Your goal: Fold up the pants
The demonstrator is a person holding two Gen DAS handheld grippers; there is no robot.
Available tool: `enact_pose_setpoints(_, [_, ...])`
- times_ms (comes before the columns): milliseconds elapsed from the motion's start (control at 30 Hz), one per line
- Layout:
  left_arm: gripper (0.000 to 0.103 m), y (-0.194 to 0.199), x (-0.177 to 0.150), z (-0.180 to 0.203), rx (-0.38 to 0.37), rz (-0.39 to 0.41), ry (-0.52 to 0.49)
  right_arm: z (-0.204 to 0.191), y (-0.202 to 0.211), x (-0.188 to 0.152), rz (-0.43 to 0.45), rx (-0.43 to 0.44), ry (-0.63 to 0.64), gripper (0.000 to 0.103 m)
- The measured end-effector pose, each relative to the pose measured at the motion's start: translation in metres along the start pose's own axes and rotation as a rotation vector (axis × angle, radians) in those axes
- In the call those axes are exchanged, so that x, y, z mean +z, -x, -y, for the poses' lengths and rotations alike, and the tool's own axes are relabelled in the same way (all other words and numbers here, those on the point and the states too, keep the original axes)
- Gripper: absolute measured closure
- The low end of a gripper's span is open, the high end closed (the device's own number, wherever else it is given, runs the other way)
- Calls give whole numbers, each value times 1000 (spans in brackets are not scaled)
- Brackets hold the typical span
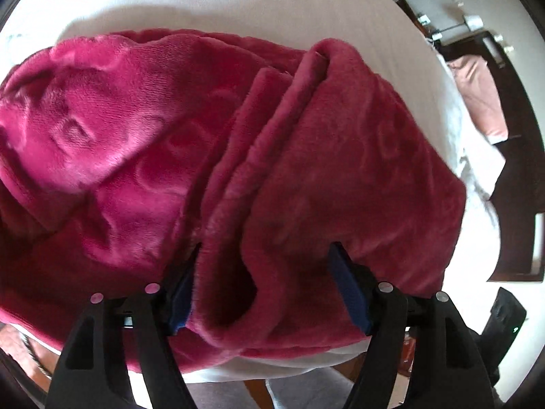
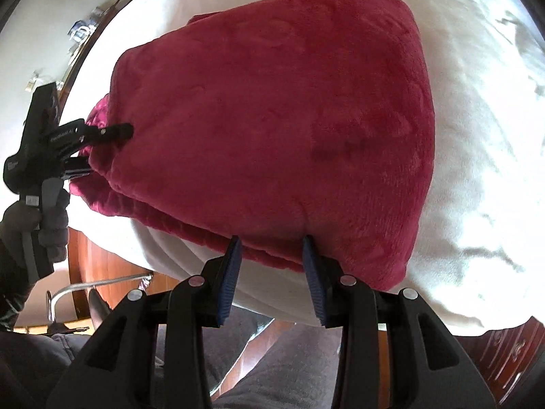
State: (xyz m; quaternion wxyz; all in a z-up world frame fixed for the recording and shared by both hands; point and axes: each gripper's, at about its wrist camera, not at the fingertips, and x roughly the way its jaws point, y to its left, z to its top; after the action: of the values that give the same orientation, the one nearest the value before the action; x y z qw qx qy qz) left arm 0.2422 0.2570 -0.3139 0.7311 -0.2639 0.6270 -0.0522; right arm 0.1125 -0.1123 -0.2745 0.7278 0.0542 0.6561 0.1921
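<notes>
Two handheld tools work on a pair of plush crimson pants [image 2: 272, 129] lying on a white bed [image 2: 477, 170]. From the right wrist camera, the right tool [image 2: 271, 242] sits at the near edge of the bed, its two blue-padded fingers [image 2: 231, 272] spread apart, with their tips touching the near hem of the folded cloth but not pinching it. The pants form a thick, rounded bundle with a smooth top layer and several stacked layers showing along the near edge. At the left side of that bundle, the left tool [image 2: 102, 146] pokes in from the side, held by a hand in a dark glove [image 2: 51, 218]; one black finger lies over the cloth and the other under it, so cloth sits between them.

From the left wrist camera, the left tool [image 1: 265, 255] has its blue pads [image 1: 347, 286] wide apart, and a deep fold of the pants [image 1: 238, 156] fills the gap between them. Whether the fingers are pressing that fold cannot be told. Beyond it the cloth spreads in soft creases towards the far side of the bed [image 1: 238, 3]. A pink cloth [image 1: 480, 99] lies on dark furniture past the right edge of the bed.
</notes>
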Motion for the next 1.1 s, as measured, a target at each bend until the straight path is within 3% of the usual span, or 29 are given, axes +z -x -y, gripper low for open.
enact_pose_setpoints(200, [32, -8, 6, 5, 19, 14, 12, 7, 11, 7, -14, 19, 57, 65])
enact_pose_setpoints(367, [76, -3, 7, 13, 60, 33, 0, 14, 18, 11, -8, 19, 74, 65])
enact_pose_setpoints(433, [84, 4, 7, 20, 61, 53, -3, 15, 18, 12, -6, 18, 76, 65])
enact_pose_setpoints(767, [88, 73, 1, 27, 30, 189, -81, -2, 24, 20, 13, 24, 90, 65])
enact_pose_setpoints(1100, [88, 127, 1, -33, 167, 281, -67, -26, 11, 24, -21, 28, 112, 65])
